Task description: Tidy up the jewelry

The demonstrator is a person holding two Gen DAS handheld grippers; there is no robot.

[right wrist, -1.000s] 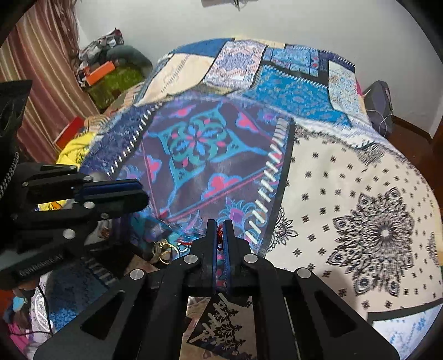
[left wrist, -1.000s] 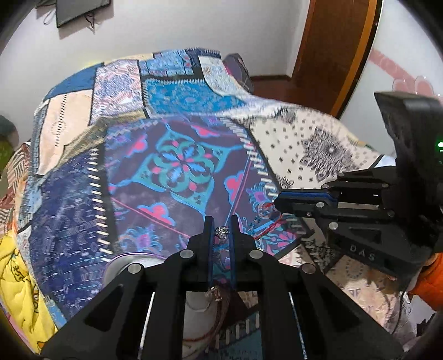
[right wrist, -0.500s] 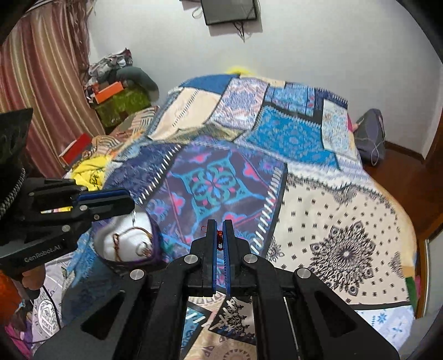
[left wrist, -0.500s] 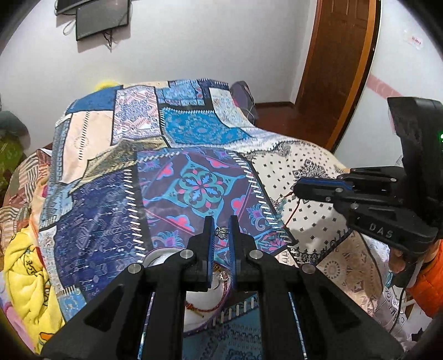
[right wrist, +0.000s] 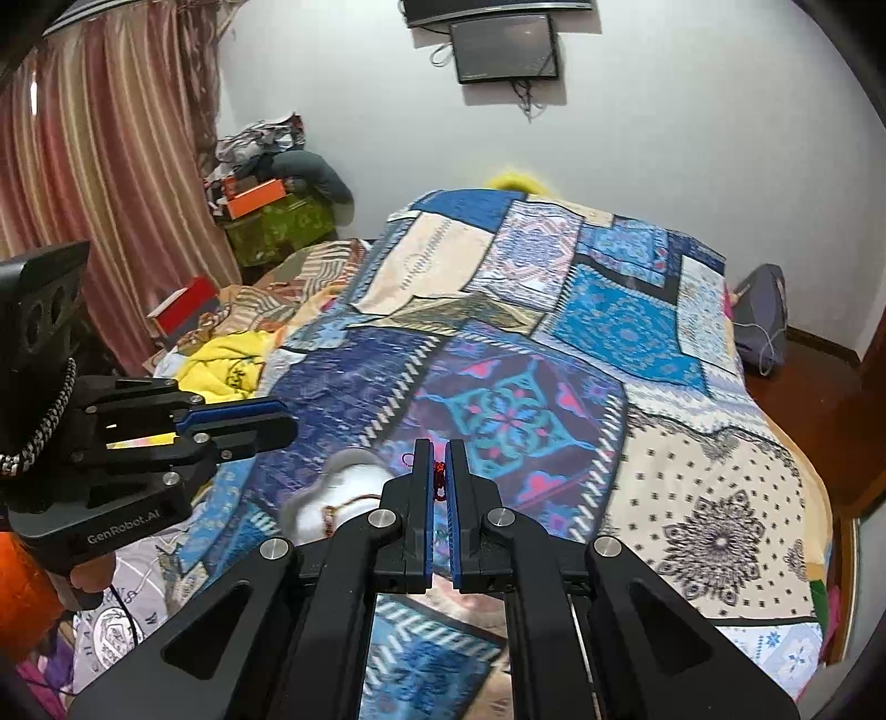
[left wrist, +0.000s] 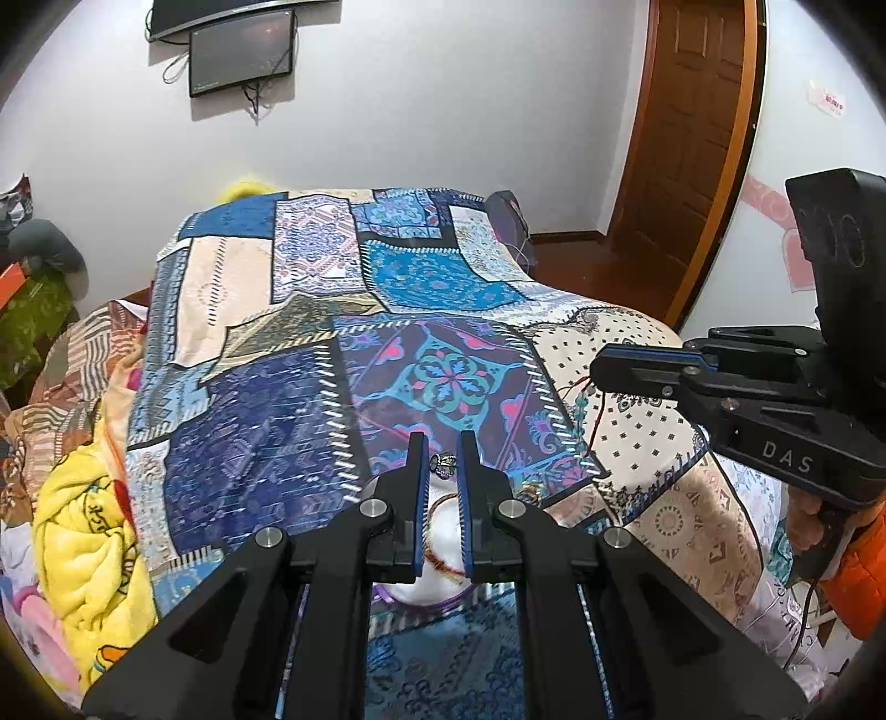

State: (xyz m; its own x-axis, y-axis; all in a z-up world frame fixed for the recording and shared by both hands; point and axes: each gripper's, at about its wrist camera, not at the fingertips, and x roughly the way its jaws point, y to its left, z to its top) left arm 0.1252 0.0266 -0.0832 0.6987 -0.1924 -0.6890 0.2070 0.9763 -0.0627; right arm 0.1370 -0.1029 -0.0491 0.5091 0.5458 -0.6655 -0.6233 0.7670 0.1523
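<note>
My left gripper [left wrist: 443, 464] is shut on a small silver ring [left wrist: 443, 464] held between its blue pads, high above the bed. Below it sits a white bowl [left wrist: 443, 554] with a brown bracelet inside. My right gripper [right wrist: 439, 471] is shut on a red beaded cord [right wrist: 439, 476]; in the left wrist view the cord [left wrist: 587, 410] hangs down from the right gripper [left wrist: 603, 368]. The bowl shows blurred in the right wrist view [right wrist: 343, 493], left of the right gripper. The left gripper [right wrist: 277, 423] appears there at the left.
A patchwork bedspread [left wrist: 432, 332] covers the bed. A yellow blanket [left wrist: 94, 537] lies at the left edge. A wooden door [left wrist: 692, 138] stands at the back right, a wall screen [left wrist: 241, 50] above the bed. Boxes and clothes [right wrist: 266, 210] are piled by the curtain.
Both grippers have risen well above the bed and kept their hold; the bedspread and bowl look smaller and farther below, and more of the room shows.
</note>
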